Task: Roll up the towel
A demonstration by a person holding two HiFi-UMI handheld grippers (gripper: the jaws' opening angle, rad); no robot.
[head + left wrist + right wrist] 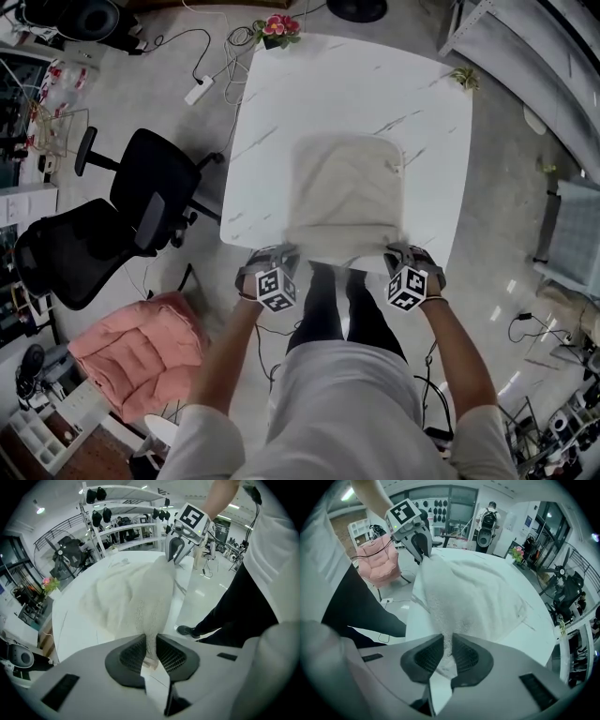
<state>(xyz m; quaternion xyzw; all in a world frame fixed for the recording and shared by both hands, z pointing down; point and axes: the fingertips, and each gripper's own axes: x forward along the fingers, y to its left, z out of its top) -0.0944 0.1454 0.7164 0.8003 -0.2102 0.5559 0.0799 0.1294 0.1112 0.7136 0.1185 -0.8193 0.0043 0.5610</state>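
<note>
One white marble-pattern table [281,103] stands on a grey floor [187,56] in a cluttered workroom, beside two black office chairs [155,183] [70,253] and one pink cushion [141,352]. One cream towel [345,192] lies on the table's near half. Two grippers, left gripper [285,253] and right gripper [399,253], each pinch a near corner of it, jaws narrow on the cloth.

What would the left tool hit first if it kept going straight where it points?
The towel: the left tool is already shut on its near corner. Right behind it is probably the white table, near its edge, though depth is hard to judge.
</note>
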